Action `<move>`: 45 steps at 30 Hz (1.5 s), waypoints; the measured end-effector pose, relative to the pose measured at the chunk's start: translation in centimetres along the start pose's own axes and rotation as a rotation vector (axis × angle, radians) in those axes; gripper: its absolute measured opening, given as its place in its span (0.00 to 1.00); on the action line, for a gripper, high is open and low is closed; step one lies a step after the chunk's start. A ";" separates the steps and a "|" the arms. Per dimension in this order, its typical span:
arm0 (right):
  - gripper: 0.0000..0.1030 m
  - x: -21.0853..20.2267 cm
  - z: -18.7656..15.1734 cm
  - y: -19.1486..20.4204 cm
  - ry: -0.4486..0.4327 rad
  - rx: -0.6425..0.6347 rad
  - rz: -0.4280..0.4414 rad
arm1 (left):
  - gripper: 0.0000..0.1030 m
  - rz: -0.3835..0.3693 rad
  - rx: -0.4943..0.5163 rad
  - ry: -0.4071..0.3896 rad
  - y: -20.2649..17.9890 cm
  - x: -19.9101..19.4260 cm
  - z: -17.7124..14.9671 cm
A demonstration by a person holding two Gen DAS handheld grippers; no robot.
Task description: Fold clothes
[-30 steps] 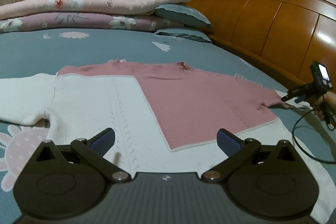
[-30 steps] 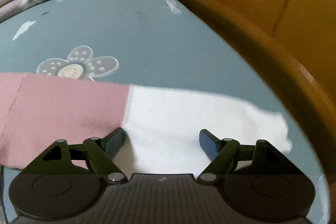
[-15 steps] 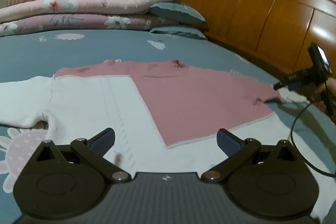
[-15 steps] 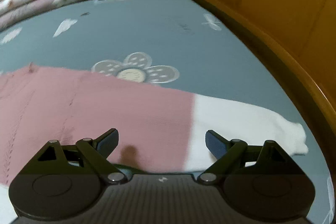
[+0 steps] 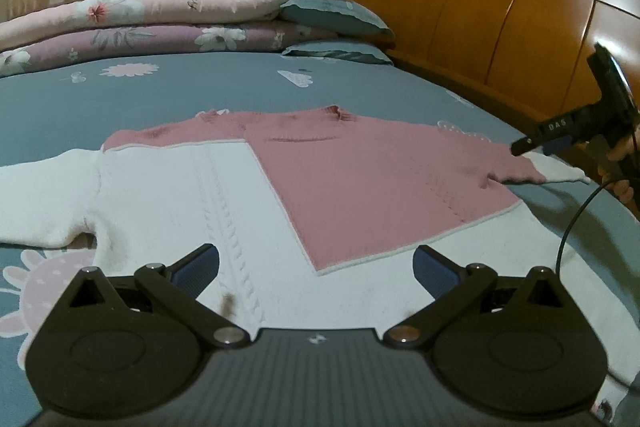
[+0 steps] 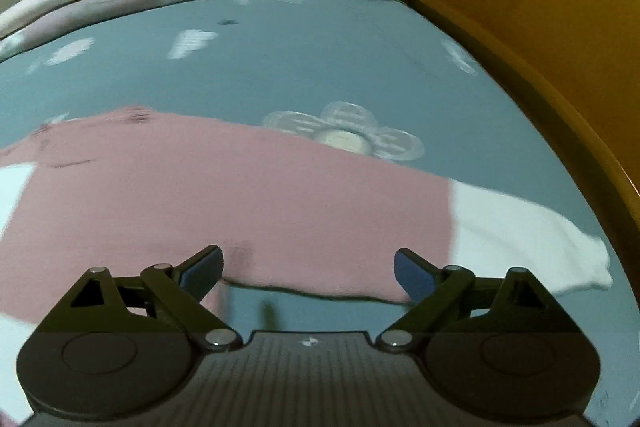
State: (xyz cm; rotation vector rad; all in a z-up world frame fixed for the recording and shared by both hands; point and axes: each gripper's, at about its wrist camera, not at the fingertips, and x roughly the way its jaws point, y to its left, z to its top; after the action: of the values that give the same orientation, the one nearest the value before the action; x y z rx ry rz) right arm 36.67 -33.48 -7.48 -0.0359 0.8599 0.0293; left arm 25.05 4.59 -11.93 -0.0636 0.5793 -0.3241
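Note:
A pink and white knitted sweater (image 5: pixel 360 179) lies flat on the bed, front up, sleeves spread to both sides. My left gripper (image 5: pixel 316 263) hovers open over its white hem with nothing between the fingers. The right sleeve (image 6: pixel 280 203) is pink and ends in a white cuff (image 6: pixel 520 239) near the headboard. My right gripper (image 6: pixel 308 265) hangs above that sleeve's near edge, its jaws opening and empty. In the left wrist view it floats just above the cuff (image 5: pixel 560 171), held by a hand (image 5: pixel 618 155).
The blue-grey flowered sheet (image 5: pixel 200 91) covers the bed. Folded quilts (image 5: pixel 160 11) and two pillows (image 5: pixel 332 13) are stacked at the far end. The wooden headboard (image 5: pixel 480 27) runs along the right. A black cable (image 5: pixel 576 223) hangs from the right gripper.
My right gripper has lifted off the white cuff, drawn back along the sleeve toward the pink part, and widened its jaws. The left gripper has stayed put.

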 end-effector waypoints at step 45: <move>1.00 -6.0 -13.6 11.6 0.053 -0.116 0.137 | 0.99 0.032 0.024 0.045 -0.6 -0.5 0.4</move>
State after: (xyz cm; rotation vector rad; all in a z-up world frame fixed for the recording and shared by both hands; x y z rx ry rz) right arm 21.99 -22.57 -12.09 -0.0871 0.9117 0.2075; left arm 24.71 4.18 -11.21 -0.0241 0.6200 -0.3015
